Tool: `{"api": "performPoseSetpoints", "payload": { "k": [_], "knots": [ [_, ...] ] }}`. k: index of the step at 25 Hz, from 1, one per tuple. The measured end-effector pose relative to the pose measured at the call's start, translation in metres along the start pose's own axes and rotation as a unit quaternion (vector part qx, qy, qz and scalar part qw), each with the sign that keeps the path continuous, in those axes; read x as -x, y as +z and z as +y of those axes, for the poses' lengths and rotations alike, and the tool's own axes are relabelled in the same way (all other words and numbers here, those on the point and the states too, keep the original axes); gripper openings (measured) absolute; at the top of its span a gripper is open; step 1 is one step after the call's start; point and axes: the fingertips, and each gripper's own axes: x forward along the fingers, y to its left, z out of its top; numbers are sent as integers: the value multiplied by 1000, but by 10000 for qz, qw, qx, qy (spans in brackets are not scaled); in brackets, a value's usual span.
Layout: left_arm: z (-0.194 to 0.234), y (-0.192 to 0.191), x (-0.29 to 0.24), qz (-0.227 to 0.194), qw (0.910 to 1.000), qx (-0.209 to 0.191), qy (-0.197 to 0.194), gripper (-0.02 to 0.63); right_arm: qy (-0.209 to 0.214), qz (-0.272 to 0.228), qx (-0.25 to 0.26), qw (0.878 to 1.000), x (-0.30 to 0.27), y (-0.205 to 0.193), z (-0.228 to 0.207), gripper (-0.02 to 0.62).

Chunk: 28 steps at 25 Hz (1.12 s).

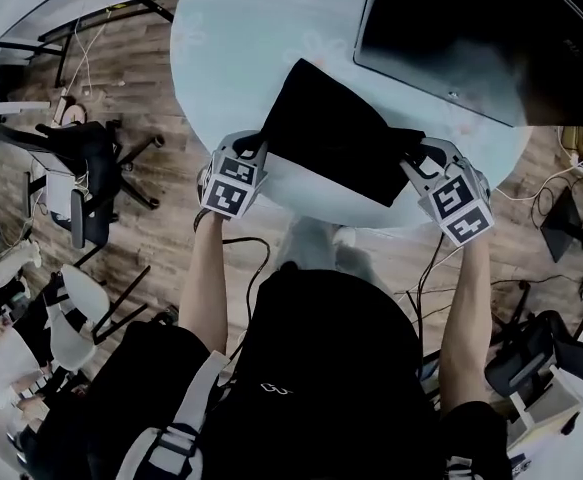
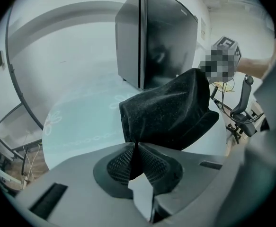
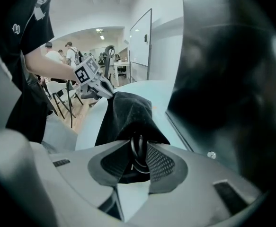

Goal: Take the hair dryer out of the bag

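A black cloth bag [image 1: 336,133] lies on the round pale table [image 1: 241,38], stretched between my two grippers. My left gripper [image 1: 261,150] is shut on the bag's left corner; in the left gripper view the fabric [image 2: 168,112] is pinched between the pads right at the tips [image 2: 137,145]. My right gripper [image 1: 416,160] holds the bag's right end. In the right gripper view its jaws [image 3: 138,148] stand partly apart, closed on black cloth [image 3: 128,115] with a glossy black loop inside. The hair dryer itself is not visible.
A large dark flat screen [image 1: 451,28] stands at the table's far right, close behind the bag [image 2: 156,37]. Office chairs [image 1: 81,168] and cables stand on the wooden floor to the left. The table's near edge lies just under both grippers.
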Motion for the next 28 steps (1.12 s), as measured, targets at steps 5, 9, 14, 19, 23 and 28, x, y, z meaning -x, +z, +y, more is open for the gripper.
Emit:
{"api": "performPoseSetpoints", "payload": {
  "k": [5, 9, 14, 19, 23, 28],
  "knots": [
    [8, 11, 4, -125, 9997, -63, 201, 20, -103, -48, 39, 9999, 16, -1, 0, 117],
    [20, 19, 18, -251, 9989, 85, 389, 17, -154, -91, -6, 9998, 28, -5, 0, 115],
    [34, 24, 30, -354, 9979, 207, 498, 17, -203, -151, -50, 9997, 39, -7, -1, 115],
    [45, 26, 37, -404, 9973, 223, 575, 17, -242, -155, -49, 9996, 49, -12, -1, 114],
    [51, 31, 41, -410, 9968, 164, 670, 17, -251, -131, -16, 9996, 57, -17, -1, 112],
    [62, 39, 50, -504, 9951, 162, 836, 17, -232, -146, -27, 9996, 63, -21, 1, 112]
  ]
}}
